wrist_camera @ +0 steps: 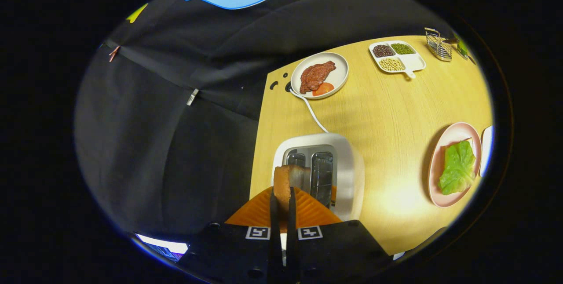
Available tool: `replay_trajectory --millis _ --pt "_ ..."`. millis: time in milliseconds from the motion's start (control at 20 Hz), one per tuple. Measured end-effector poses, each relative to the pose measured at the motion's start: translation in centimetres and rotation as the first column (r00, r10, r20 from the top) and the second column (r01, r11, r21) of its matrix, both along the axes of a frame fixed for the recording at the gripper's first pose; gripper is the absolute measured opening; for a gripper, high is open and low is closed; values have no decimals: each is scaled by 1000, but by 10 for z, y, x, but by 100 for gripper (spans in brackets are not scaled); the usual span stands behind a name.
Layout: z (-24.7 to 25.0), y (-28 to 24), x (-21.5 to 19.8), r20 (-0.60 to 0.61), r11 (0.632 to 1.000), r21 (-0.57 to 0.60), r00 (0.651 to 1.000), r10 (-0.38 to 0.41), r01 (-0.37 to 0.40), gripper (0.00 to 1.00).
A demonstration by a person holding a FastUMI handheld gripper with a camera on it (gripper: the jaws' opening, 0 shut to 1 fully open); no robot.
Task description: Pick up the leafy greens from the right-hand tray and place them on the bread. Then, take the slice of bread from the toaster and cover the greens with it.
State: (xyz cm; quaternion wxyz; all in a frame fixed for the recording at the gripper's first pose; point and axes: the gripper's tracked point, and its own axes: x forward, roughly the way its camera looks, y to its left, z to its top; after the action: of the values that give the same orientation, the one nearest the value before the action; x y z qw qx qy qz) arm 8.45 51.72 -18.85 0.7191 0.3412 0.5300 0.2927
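Observation:
My gripper (pixel 282 196) is shut on a slice of toasted bread (pixel 285 177), held on edge between both fingers. The slice hangs just above the left slot of the white toaster (pixel 349 174), which stands right ahead of the fingers. Off to the right, a leaf of green lettuce (pixel 457 167) lies on a pink plate (pixel 437 161). A pale corner of another bread slice (pixel 470 140) peeks out from under the leaf.
The toaster's white cord (pixel 309 109) runs back across the wooden table (pixel 387 112) to its far edge. Beyond it sit a white plate with meat and tomato (pixel 341 62), a divided tray of beans (pixel 415 62) and a wire rack (pixel 438 45). A white dish (pixel 486 147) edges the pink plate.

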Motion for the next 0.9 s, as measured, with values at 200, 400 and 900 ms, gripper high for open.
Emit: replay_trajectory --millis 200,400,900 --pt "35 -23 5 30 998 57 1000 -9 7 8" --pt "69 -60 7 54 992 127 998 -26 19 8" --pt "58 -208 18 99 990 117 991 -88 77 8"
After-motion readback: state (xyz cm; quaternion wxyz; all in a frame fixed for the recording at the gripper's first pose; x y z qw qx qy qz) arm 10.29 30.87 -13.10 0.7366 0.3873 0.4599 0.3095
